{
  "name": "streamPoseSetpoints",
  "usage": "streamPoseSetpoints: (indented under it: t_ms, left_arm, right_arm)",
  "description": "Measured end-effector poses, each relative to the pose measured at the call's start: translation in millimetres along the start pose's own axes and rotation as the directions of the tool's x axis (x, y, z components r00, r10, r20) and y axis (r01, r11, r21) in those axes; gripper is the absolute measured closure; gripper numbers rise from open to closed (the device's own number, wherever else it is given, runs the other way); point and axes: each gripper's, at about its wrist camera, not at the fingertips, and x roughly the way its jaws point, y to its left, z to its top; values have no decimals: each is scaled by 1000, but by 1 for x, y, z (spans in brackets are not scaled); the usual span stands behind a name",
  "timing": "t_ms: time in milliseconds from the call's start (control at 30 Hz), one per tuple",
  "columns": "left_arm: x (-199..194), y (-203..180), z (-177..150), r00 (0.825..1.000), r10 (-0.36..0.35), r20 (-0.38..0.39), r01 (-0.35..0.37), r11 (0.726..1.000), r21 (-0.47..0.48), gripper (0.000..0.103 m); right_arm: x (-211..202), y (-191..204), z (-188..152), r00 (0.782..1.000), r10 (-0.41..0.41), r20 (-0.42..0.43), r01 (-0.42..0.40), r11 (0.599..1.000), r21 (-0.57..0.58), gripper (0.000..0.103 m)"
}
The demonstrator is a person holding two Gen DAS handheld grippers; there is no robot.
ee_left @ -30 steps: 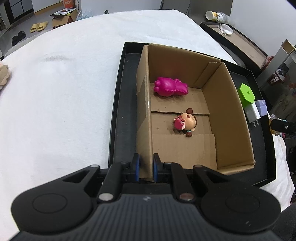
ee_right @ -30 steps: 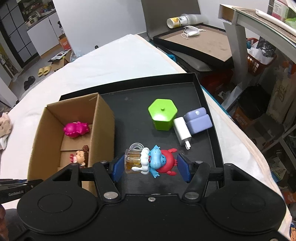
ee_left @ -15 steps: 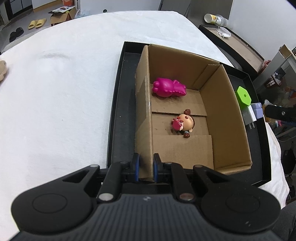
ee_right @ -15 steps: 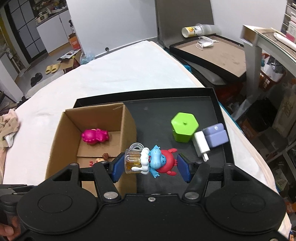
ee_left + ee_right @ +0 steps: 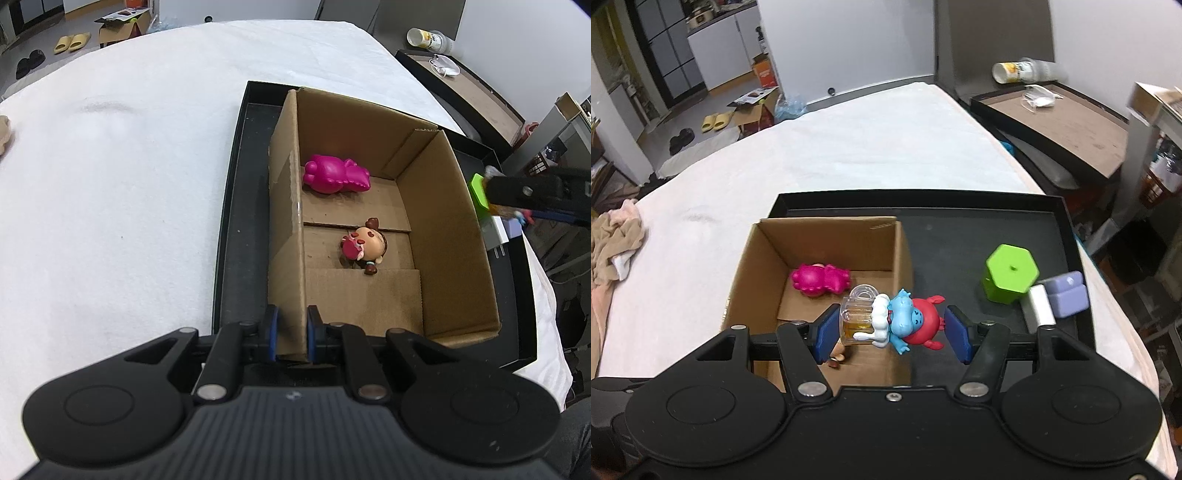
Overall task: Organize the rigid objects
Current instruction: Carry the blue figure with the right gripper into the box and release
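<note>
The left tongs [image 5: 289,332] were clamped on the near end of the left wall of the cardboard box [image 5: 448,236], blue pads pressed flat to either face of the corrugated board. The open-topped box stood in a shallow black tray [image 5: 236,236] on a bench [image 5: 110,206] covered in white, nubby cloth.

On the box floor lay a glossy magenta bear figure [image 5: 334,174] on its side and, nearer, a small smooth big-headed doll [image 5: 364,243] with brown hair and a pink face.

The right tongs [image 5: 892,328] were closed on a toy, held lengthwise between the blue pads: a blue and red cartoon figure [image 5: 910,321] with white gloved hands gripping a clear mug of amber liquid. It hung above the box's right wall.

On the bare tray to the right of the box stood a lime-green hexagonal block [image 5: 1010,273], with a white plug adapter [image 5: 1039,304] and a lavender blocky piece [image 5: 1067,297] bunched just beside it. Printing near the rim of the box's far wall was too small to read.
</note>
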Motion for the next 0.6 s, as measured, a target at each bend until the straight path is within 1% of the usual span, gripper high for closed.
streamPoseSetpoints:
  t_ms: [267, 467, 600]
  left_arm:
    - [0, -2, 1, 1000, 6, -5, -6, 1000, 15, 89]
    - [0, -2, 2, 1000, 4, -7, -4, 1000, 9, 89]
    - [-1, -1, 1, 1000, 2, -6, -2, 1000, 6, 88]
  right_arm:
    - [10, 27, 12, 999, 35, -10, -36, 998, -57, 44]
    - [15, 41, 20, 999, 44, -10, -45, 995, -93, 44]
    - [19, 47, 27, 999, 34, -4, -34, 992, -123, 44]
